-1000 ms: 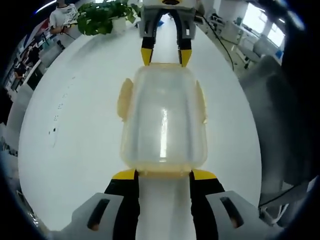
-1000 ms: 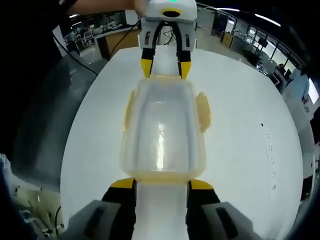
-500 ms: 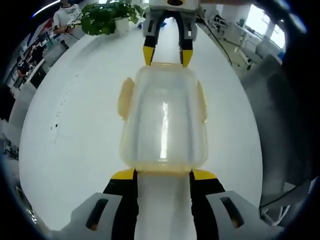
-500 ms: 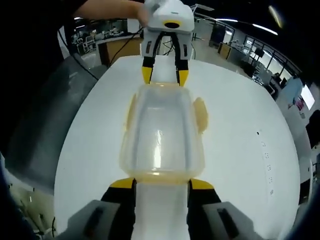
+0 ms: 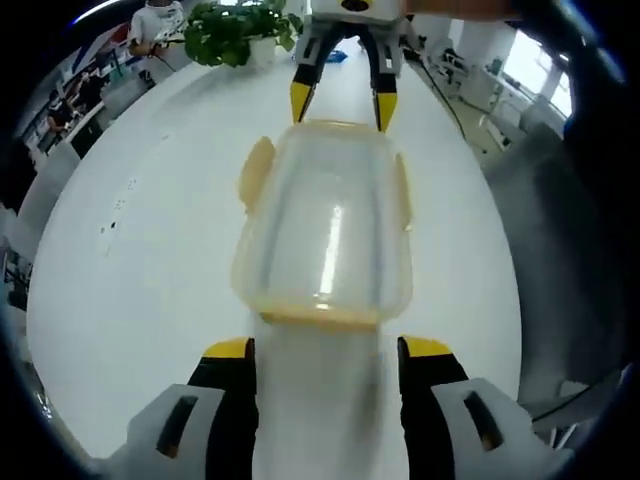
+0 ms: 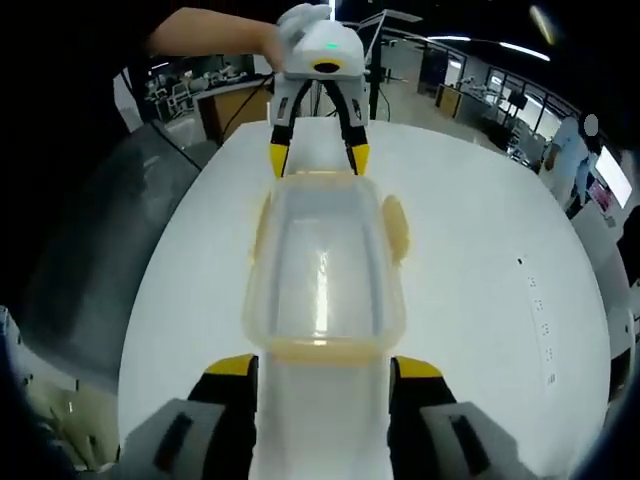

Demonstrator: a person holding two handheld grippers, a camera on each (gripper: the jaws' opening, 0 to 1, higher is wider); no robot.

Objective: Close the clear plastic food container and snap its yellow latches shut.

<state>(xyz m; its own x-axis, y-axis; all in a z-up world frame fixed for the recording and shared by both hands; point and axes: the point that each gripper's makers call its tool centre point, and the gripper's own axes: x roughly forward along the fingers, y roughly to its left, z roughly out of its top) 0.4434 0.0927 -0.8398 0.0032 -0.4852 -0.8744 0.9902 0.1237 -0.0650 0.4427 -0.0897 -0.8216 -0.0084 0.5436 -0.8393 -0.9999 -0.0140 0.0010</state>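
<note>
Clear plastic food container (image 5: pixel 322 226) sits lid-on at the middle of a white round table (image 5: pixel 140 270), long axis running between the two grippers. Yellow latches: the side pair (image 5: pixel 255 172) flare outward, apparently unsnapped; the end latch nearest the left gripper (image 5: pixel 325 348) lies flat against the wall.

Left gripper: jaws spread wide, tips just short of the near end, gripping nothing. Right gripper (image 6: pixel 321 366): same picture from the opposite end, jaws parted, empty, near the end latch (image 6: pixel 320 349).

Risk, as I judge it: pressing one end alone could slide the light box across the smooth tabletop, or seat the lid crooked so a latch misses its lip.

Hard to tell: whether the lid is fully seated, and whether either end latch has actually clicked. Clear walls blur the rim line. A potted plant (image 5: pixel 232 22) stands at the far table edge.
</note>
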